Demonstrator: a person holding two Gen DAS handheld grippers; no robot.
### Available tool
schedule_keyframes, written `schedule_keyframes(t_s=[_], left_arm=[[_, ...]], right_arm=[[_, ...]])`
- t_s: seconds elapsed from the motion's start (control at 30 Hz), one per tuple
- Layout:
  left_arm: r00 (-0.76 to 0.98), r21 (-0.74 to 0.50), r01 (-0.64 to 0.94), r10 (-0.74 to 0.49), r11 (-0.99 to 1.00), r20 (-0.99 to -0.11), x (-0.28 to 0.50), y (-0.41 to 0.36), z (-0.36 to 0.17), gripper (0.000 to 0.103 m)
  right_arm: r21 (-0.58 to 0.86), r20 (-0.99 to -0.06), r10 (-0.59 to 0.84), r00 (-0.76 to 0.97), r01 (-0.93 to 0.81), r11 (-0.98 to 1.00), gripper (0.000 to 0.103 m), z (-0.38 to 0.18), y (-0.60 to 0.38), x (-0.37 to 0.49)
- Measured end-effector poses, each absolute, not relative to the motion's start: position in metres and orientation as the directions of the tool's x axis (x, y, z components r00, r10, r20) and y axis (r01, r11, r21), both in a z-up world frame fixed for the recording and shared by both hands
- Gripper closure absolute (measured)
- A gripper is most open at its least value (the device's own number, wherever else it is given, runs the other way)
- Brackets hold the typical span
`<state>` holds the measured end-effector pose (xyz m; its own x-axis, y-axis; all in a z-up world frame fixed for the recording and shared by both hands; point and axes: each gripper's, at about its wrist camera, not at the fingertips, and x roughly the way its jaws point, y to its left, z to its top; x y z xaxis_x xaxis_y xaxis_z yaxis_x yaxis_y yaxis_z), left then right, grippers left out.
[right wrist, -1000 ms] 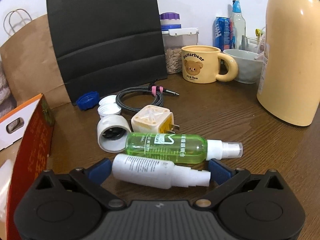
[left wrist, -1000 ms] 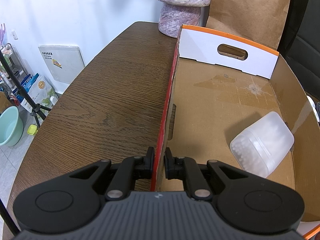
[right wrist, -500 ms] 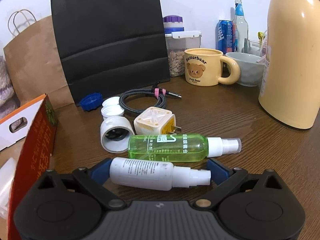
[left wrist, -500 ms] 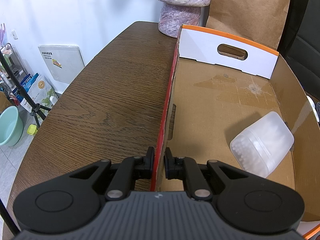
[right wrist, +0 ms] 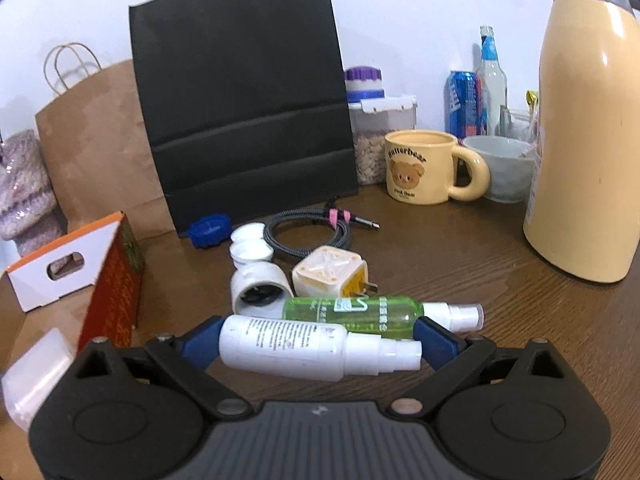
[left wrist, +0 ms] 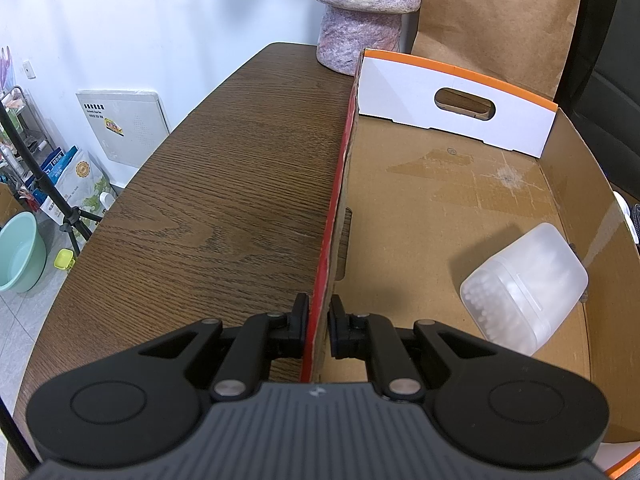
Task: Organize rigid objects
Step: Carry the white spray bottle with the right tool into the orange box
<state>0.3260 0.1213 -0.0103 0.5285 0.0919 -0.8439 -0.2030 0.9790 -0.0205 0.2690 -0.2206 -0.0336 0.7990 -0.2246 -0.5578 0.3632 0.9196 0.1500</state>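
My left gripper [left wrist: 319, 326] is shut on the red side wall [left wrist: 326, 248] of the cardboard box [left wrist: 448, 208]. A clear plastic tub of cotton swabs [left wrist: 524, 288] lies inside the box at the right. My right gripper [right wrist: 318, 340] is shut on a white spray bottle [right wrist: 296, 346], held crosswise and lifted above the table. Behind it on the table lie a green spray bottle [right wrist: 360, 314], a white cylinder [right wrist: 260, 292], a cream plug adapter [right wrist: 330, 276], white caps [right wrist: 248, 244], a blue cap [right wrist: 210, 228] and a coiled cable [right wrist: 308, 228]. The box corner [right wrist: 116, 276] shows at the left.
A black paper bag [right wrist: 244, 120] and a brown paper bag [right wrist: 96, 140] stand behind the objects. A bear mug [right wrist: 424, 166], a bowl [right wrist: 500, 168], a food jar [right wrist: 380, 132], bottles and a tall cream thermos [right wrist: 584, 140] stand at the right. A knitted roll [left wrist: 364, 12] stands beyond the box.
My right gripper has risen with the white spray bottle, lifting it off the table, and drawn back slightly. The left gripper has not moved.
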Motion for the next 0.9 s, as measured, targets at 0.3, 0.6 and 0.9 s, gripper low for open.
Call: schedule_keyframes(t_s=[0.3, 0.6, 0.9], left_arm=[[0.531, -0.019, -0.201, 0.093, 0.979, -0.843, 0.325, 0.122, -0.012, 0.092], [0.535, -0.014, -0.204, 0.099, 0.979, -0.839, 0.324, 0.119, -0.012, 0.092], [0.536, -0.023, -0.205, 0.092, 0.979, -0.839, 0.324, 0.12, -0.011, 0.092]], right_arm=[[0.147, -0.509, -0.189, 0.84, 0.302, 0.942, 0.003, -0.02, -0.209, 0.261], [0.141, -0.471, -0.145, 0.87, 0.237, 0.961, 0.003, -0.011, -0.199, 0.257], [0.123, -0.408, -0.076, 0.91, 0.137, 0.983, 0.003, 0.009, -0.177, 0.256]])
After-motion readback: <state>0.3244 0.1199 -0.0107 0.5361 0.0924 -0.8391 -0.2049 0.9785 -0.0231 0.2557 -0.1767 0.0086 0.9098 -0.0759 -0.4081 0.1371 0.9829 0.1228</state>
